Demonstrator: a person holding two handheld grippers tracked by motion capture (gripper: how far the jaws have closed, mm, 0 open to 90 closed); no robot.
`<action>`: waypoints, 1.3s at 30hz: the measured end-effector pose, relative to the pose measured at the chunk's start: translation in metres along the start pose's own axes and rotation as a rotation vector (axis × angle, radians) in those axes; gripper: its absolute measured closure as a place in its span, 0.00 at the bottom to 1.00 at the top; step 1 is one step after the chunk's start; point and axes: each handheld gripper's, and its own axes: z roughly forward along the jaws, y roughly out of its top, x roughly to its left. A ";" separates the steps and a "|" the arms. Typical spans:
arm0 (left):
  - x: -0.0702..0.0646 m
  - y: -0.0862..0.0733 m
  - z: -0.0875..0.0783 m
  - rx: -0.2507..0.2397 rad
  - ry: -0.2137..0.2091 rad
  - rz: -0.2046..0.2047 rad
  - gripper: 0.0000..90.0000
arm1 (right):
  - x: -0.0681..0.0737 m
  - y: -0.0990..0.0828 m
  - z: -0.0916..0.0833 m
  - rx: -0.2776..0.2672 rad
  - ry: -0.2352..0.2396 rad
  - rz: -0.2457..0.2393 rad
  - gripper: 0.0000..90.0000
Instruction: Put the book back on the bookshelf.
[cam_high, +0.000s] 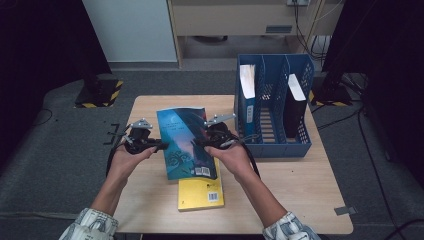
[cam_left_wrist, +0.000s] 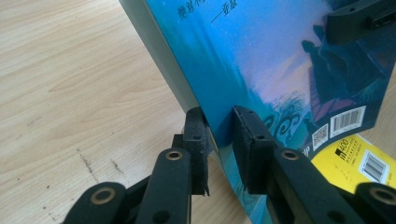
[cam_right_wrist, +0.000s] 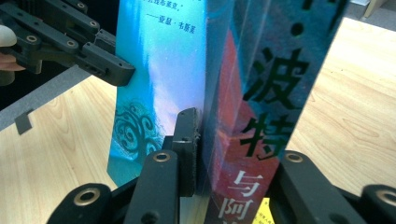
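1. A pale wooden bench stands on grey carpet, with dark curtains at both sides and a light cabinet at the far wall.
2. A blue book is held above the middle of the bench, back cover up, its near edge overlapping a yellow book that lies flat on the wood.
3. The left gripper meets the blue book at its left edge; in the left gripper view its jaws are clamped on that edge, one pad on each face of the book.
4. The right gripper grips the book's right edge; in the right gripper view the jaws press on the spine side, which bears large dark characters.
5. A blue file rack stands at the far right of the bench, just right of the right gripper.
6. In the rack, a blue-spined volume stands in the left compartment and a black volume in the right one; the middle compartment lies between them.
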 end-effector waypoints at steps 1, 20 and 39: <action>0.000 0.001 0.000 0.003 0.002 0.005 0.84 | 0.000 0.000 0.000 -0.001 -0.004 -0.002 0.79; 0.011 0.025 -0.002 -0.015 0.089 0.066 0.85 | -0.007 0.020 0.009 -0.085 -0.082 -0.054 0.81; -0.002 0.016 -0.011 -0.038 0.065 0.104 0.85 | 0.001 0.003 0.000 -0.084 -0.085 -0.105 0.79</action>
